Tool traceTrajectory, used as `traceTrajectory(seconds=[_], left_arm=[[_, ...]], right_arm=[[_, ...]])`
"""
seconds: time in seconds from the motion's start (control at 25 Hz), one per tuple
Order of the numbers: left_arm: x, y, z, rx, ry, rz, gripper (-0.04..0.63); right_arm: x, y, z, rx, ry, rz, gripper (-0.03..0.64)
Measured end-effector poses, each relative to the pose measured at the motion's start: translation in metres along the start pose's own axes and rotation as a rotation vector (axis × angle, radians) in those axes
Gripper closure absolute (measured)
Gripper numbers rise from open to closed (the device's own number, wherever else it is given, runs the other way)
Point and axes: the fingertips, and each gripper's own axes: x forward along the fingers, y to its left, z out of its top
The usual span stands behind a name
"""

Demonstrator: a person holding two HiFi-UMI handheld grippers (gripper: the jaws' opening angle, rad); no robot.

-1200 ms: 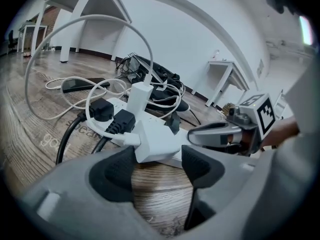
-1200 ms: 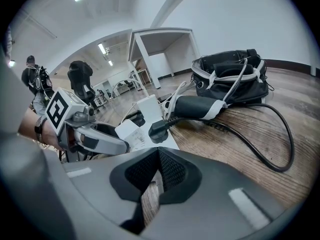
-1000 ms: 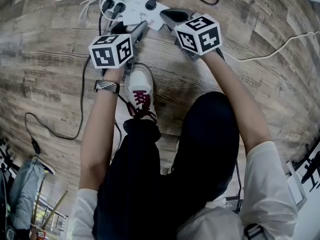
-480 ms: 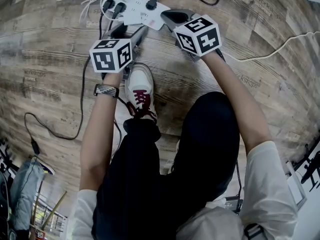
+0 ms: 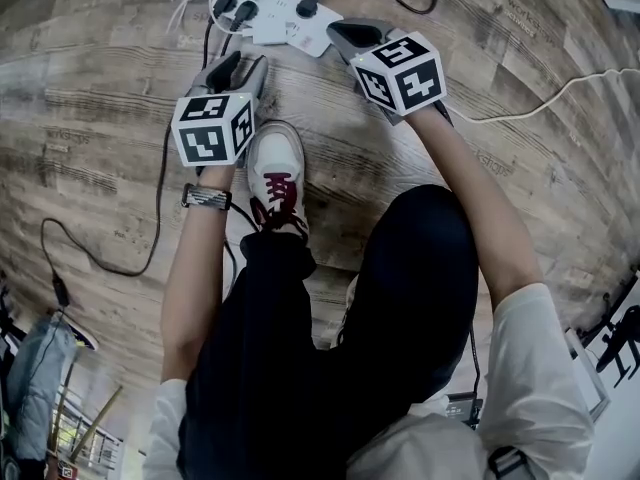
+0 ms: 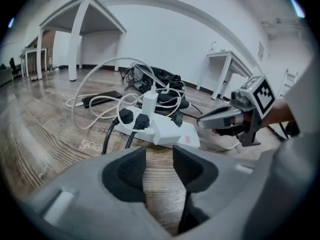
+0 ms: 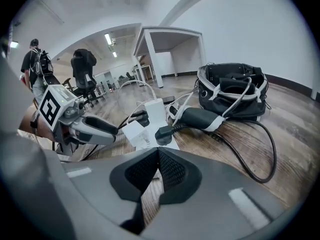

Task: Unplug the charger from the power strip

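The white power strip (image 5: 285,13) lies on the wood floor at the top of the head view, with two black plugs (image 6: 132,119) and an upright white charger (image 6: 150,102) in it. A small white adapter block (image 7: 135,131) sits at the strip's near end. My left gripper (image 5: 240,68) hovers short of the strip, a hand's width back. Its jaws are closing, with only bare floor between them (image 6: 159,166). My right gripper (image 5: 348,36) is at the strip's right end with its pads touching each other (image 7: 157,156) and nothing in them.
A black plug (image 7: 164,132) with a thick cable sits at the strip's right end, next to a black-and-white power brick (image 7: 200,118) and a black bag (image 7: 230,89). White cables (image 6: 95,109) loop behind the strip. The person's white shoe (image 5: 275,173) stands just behind my left gripper.
My left gripper has drawn back from the power strip toward the shoe and lifted a little, and its jaws have narrowed. My right gripper has stayed put.
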Motion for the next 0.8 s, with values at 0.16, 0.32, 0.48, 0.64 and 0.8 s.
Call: traceTrajectory(seconds=[0.16,0.32,0.48,0.64,0.8], left_arm=[[-0.021,0.007,0.008,0.078,-0.049,0.065,0.459],[-0.035,0.01,0.027,0.157,-0.099,0.105,0.491],[-0.045,0.01,0.049,0.218,-0.146,0.118,0.514],[-0.053,0.011,0.07,0.225,-0.193,0.114,0.529],[-0.06,0.009,0.077,0.239,-0.211,0.107,0.54]], right_arm=[[-0.007,0.003,0.011,-0.027,-0.029,-0.019,0.614],[-0.012,0.004,0.024,-0.065,-0.054,-0.029,0.614],[-0.016,0.01,0.034,-0.099,-0.064,-0.032,0.614],[-0.027,0.014,0.055,-0.141,-0.101,-0.059,0.614],[-0.044,0.015,0.072,-0.142,-0.143,-0.097,0.614]])
